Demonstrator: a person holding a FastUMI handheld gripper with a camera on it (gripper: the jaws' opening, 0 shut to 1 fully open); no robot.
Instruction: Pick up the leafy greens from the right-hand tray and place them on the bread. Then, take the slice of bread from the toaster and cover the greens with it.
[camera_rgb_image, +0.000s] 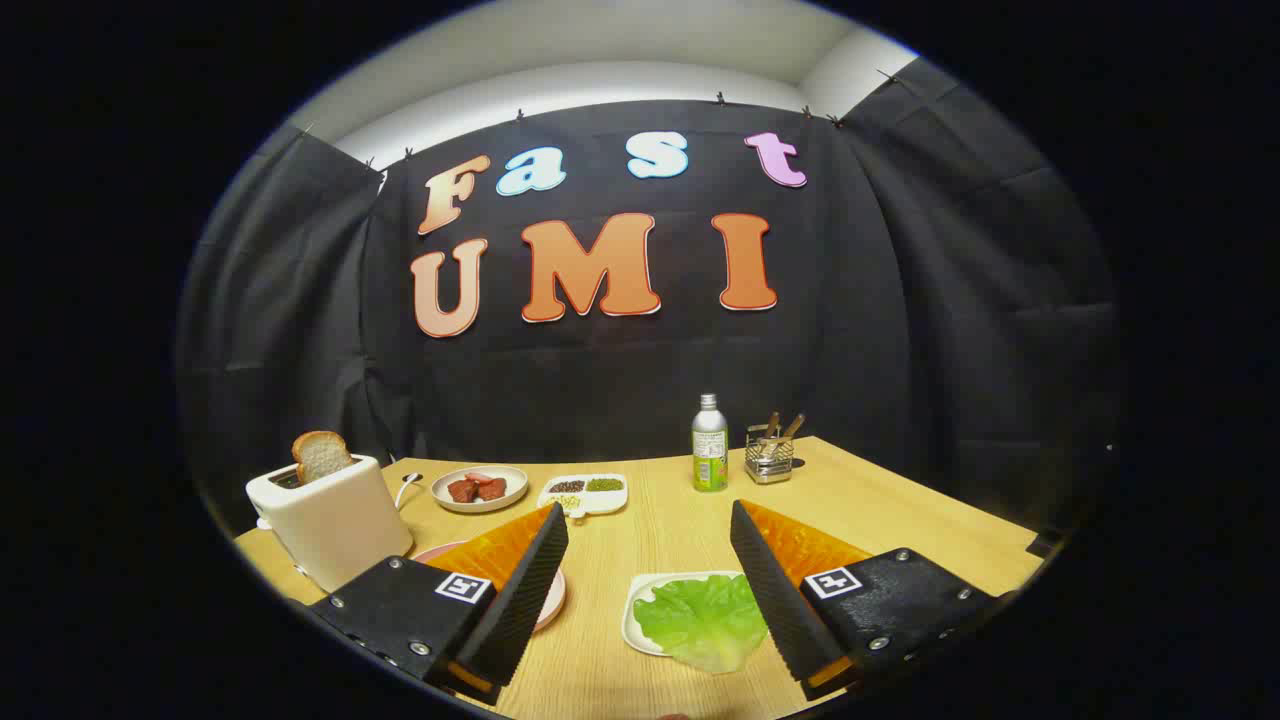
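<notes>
Here the gripper (650, 520) jaws hang wide apart above the leafy greens (700, 618).

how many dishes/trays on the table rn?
4. White tray with leafy greens sits between the open gripper fingers; pink plate behind the left finger, mostly hidden; meat plate and divided dish beyond. More may be hidden.
</notes>
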